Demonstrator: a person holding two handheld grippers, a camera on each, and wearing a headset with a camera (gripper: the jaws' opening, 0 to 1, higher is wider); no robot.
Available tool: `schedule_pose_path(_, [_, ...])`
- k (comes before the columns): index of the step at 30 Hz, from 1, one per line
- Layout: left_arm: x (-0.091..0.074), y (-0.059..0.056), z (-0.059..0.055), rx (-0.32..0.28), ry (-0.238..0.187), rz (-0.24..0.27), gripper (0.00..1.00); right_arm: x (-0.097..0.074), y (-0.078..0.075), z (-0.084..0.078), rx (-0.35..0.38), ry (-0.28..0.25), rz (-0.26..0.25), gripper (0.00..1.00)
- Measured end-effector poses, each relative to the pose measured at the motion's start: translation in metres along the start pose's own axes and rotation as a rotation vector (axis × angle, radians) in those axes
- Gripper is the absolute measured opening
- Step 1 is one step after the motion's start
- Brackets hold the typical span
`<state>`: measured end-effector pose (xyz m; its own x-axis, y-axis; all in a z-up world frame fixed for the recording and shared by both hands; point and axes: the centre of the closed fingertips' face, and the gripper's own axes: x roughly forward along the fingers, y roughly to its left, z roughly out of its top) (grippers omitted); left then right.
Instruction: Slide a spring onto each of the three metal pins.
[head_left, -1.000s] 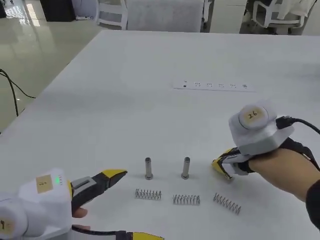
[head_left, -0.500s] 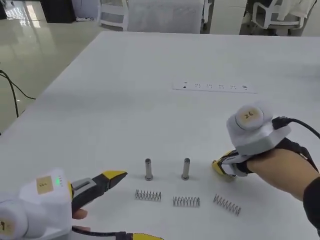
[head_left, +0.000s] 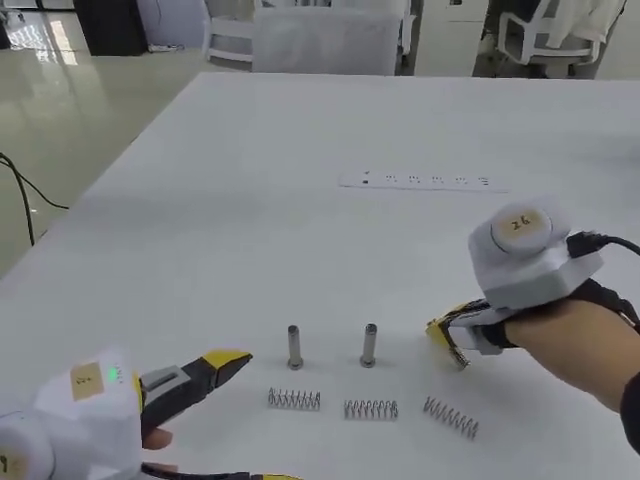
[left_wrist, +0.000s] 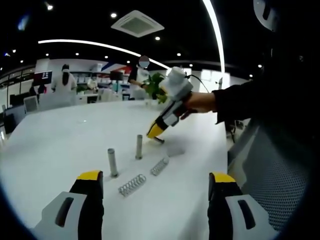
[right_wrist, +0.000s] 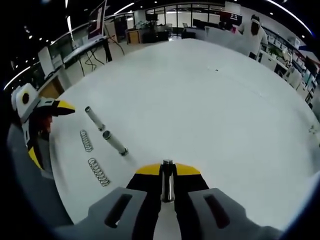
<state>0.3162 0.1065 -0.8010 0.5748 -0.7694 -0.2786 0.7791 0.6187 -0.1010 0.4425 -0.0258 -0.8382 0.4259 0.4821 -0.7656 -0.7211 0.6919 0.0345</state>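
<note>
Over the desk (head_left: 300, 150) my right tongs (right_wrist: 168, 169) grip the third pin (right_wrist: 167, 187); my left tongs (left_wrist: 156, 176) gape wide, holding nothing. Between the tongs stand the first pin (head_left: 294, 346) and the second pin (head_left: 369, 344). I'd hold the third pin plumb and steady, then fetch the spring (head_left: 450, 417) lying just beside the right tongs and feed it on squarely.

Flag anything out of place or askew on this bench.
The left pin and middle pin stand upright; the third pin is clamped in the right gripper instead. The rightmost spring lies slanted, unlike the left spring and middle spring. Nothing looks damaged.
</note>
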Motion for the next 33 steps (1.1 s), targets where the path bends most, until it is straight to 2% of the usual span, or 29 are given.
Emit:
schedule_pose_path(12, [0.000,-0.002,-0.001,0.011,0.011,-0.004,0.83,-0.019,0.005,0.000,0.011,-0.028,-0.004,0.05])
schedule_pose_path(20, [0.000,-0.003,-0.002,0.019,0.016,-0.005,0.83,-0.024,0.005,-0.003,0.029,-0.032,-0.004,0.05])
schedule_pose_path(28, [0.000,-0.002,0.000,0.021,0.013,0.003,0.83,-0.029,0.007,-0.009,0.018,-0.025,-0.004,0.05])
schedule_pose_path(33, [0.000,-0.002,-0.001,0.026,0.020,0.004,0.83,-0.030,0.009,-0.011,-0.019,-0.029,0.004,0.05])
